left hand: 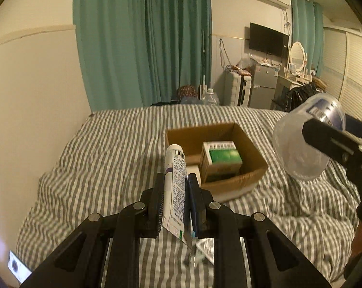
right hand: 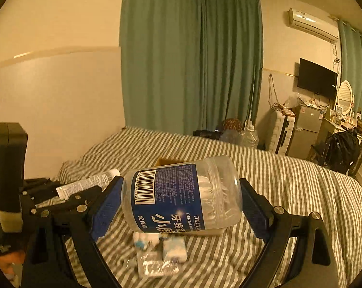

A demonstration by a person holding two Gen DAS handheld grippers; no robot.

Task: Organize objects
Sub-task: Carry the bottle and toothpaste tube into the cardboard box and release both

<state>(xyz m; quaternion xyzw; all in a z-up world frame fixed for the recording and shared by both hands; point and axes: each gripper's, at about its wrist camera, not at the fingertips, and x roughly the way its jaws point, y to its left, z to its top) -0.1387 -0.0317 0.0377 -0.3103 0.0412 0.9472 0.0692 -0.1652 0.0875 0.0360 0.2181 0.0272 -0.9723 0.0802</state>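
My left gripper (left hand: 175, 187) is shut on a white tube (left hand: 175, 180) with printed text, cap pointing forward, held above the striped bed. Just beyond it stands an open cardboard box (left hand: 248, 144) holding a green and white carton (left hand: 220, 160). My right gripper (right hand: 181, 199) is shut on a clear plastic jar (right hand: 181, 196) with a blue dental floss label, lying sideways between the blue pads (right hand: 106, 211). In the left wrist view that jar (left hand: 301, 144) hangs in the air right of the box. The right wrist view shows the left gripper (right hand: 61, 192) with its tube (right hand: 89, 182) at the left.
Small white packets and a clear wrapper (right hand: 159, 254) lie on the striped bedcover (left hand: 97, 163) below my grippers. A wall runs along the bed's left side. Green curtains, water jugs (left hand: 209, 98), a suitcase, a fridge and a dresser stand beyond the far edge.
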